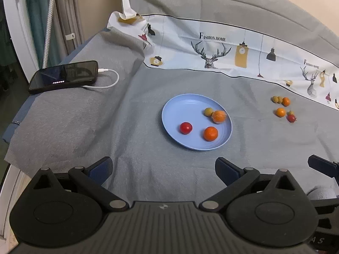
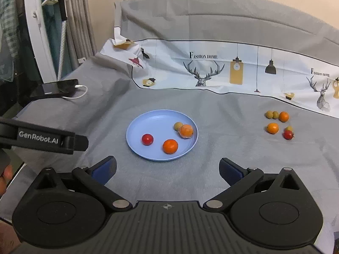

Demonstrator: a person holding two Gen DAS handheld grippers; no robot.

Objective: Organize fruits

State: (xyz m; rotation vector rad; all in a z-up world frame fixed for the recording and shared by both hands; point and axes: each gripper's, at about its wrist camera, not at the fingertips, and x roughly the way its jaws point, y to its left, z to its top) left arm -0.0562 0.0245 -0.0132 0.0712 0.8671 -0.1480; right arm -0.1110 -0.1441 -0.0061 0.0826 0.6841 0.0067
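A light blue plate (image 1: 182, 108) (image 2: 148, 119) lies on the grey cloth. On it rest a red cherry tomato (image 1: 186, 127) (image 2: 147, 139), an orange (image 1: 210, 133) (image 2: 170, 146), a wrapped orange (image 1: 219, 116) (image 2: 186, 130) and a small greenish-brown fruit (image 1: 208, 111) (image 2: 178, 126). To the right, loose fruits sit on the cloth: two oranges (image 1: 280, 112) (image 2: 272, 128), several small brownish fruits (image 1: 277, 99) (image 2: 272, 114) and a red one (image 1: 291, 118) (image 2: 288, 135). My left gripper (image 1: 163, 169) and right gripper (image 2: 167, 170) both stand open and empty, short of the plate.
A black phone (image 1: 63, 76) (image 2: 57, 86) with a white cable lies at the left on the cloth. A white printed cloth (image 1: 211, 48) (image 2: 207, 69) lines the back. The other gripper's body (image 2: 42, 139) reaches in from the left of the right wrist view.
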